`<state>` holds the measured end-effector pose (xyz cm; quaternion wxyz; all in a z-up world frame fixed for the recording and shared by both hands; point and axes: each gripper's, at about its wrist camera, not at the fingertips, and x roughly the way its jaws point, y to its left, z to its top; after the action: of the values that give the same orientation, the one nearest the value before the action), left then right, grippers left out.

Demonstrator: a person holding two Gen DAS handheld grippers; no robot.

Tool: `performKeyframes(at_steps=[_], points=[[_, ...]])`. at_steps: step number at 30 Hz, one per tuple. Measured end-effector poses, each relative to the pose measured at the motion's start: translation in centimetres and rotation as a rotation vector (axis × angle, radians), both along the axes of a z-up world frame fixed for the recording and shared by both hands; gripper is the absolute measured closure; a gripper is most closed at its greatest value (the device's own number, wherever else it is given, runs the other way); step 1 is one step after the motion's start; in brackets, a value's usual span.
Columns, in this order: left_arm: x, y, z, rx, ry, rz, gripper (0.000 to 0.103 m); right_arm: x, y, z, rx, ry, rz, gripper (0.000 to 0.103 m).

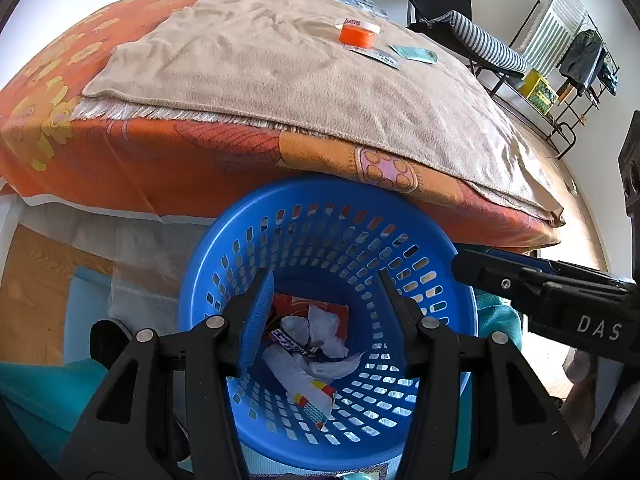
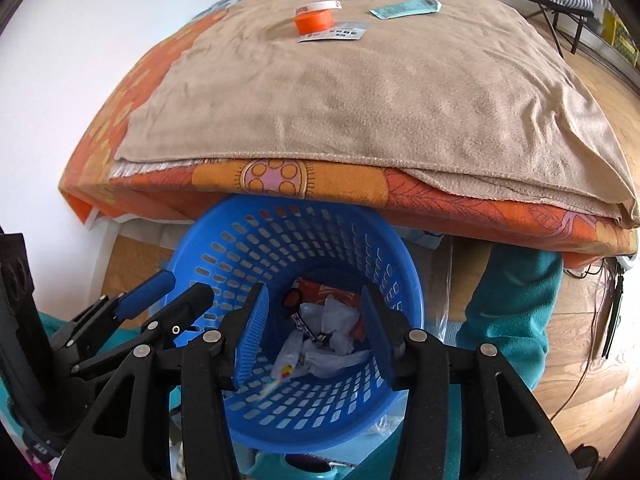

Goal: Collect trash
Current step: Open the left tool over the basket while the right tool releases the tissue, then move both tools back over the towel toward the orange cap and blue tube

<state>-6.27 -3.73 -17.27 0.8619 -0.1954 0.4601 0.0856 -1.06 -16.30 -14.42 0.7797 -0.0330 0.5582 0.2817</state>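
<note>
A blue perforated basket (image 1: 328, 216) (image 2: 240, 240) stands on the floor against the bed's edge. It holds crumpled white paper and wrappers (image 1: 316, 336) (image 2: 320, 340). My left gripper (image 1: 326, 292) is open and empty over the basket's mouth. My right gripper (image 2: 312, 304) is open and empty over the same basket; it also shows at the right of the left wrist view (image 1: 464, 266). On the beige blanket (image 1: 260, 68) (image 2: 360, 92) at the far side lie an orange tub (image 1: 355, 35) (image 2: 312, 22), a white label card (image 1: 376, 55) (image 2: 334, 34) and a teal wrapper (image 1: 416, 54) (image 2: 404, 8).
The bed has an orange flowered cover (image 1: 120, 152) (image 2: 480, 204). A striped folding chair (image 1: 480, 44) and a clothes rack (image 1: 580, 60) stand at the back right on the wooden floor (image 2: 592, 320). A teal sleeve (image 2: 512, 304) is to the basket's right.
</note>
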Motion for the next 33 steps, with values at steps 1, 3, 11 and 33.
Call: performKeyframes(at_steps=[1,3,11,33], points=[[0.0,0.0,0.0,-0.001,-0.002,0.000,0.051,0.0,0.0,0.1,0.002,0.000,-0.002,0.054],[0.1,0.0,0.1,-0.008,-0.008,-0.001,0.050,0.1,-0.1,0.4,0.008,-0.004,-0.005,0.053],[0.9,0.5,1.2,-0.028,-0.033,-0.011,0.050,0.6,0.0,2.0,0.040,-0.048,-0.017,0.045],[9.9,5.0,6.5,-0.121,-0.102,-0.030,0.040,10.8,-3.7,6.6,0.189,-0.127,-0.159,0.036]])
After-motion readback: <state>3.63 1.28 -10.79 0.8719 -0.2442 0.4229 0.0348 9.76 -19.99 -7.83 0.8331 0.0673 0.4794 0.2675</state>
